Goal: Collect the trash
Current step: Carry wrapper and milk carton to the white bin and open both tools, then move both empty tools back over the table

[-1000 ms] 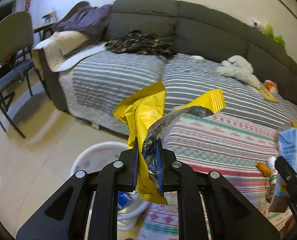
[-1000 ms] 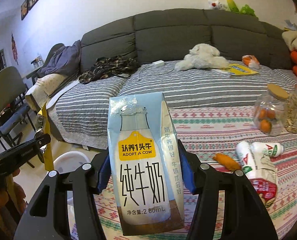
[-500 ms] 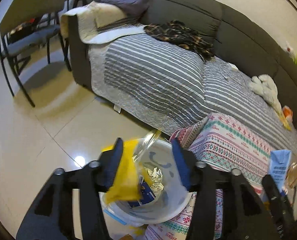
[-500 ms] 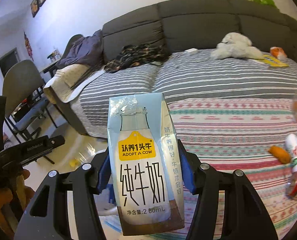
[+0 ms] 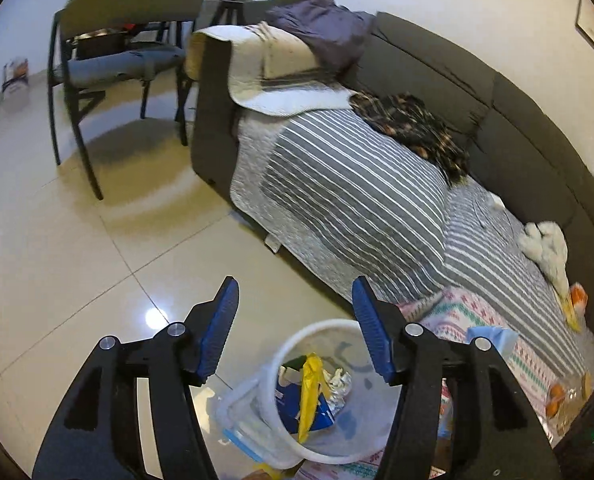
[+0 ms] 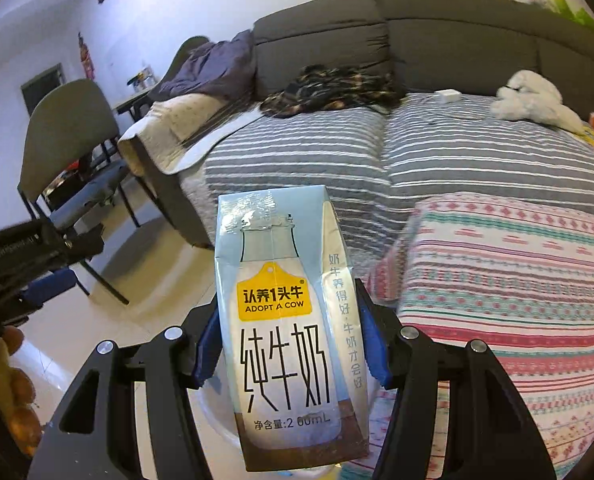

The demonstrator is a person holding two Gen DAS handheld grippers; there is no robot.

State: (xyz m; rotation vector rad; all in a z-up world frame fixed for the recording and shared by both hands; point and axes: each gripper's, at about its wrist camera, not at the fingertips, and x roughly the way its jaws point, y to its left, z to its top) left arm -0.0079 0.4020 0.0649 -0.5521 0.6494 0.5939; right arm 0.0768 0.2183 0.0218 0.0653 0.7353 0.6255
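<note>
Wrappers lie in the white bin on the floor, a yellow wrapper on top, so some trash is collected. Above it the left gripper gapes wide and empty. The right gripper clamps a milk carton, not yet binned.

From the left gripper we look steeply down along its fingers, close above a white bin on the floor, with the sofa beyond and to the right. From the right gripper we look level along its fingers, the milk carton filling the near view, facing the sofa. Both views share the sofa, the chair and the patterned blanket.
</note>
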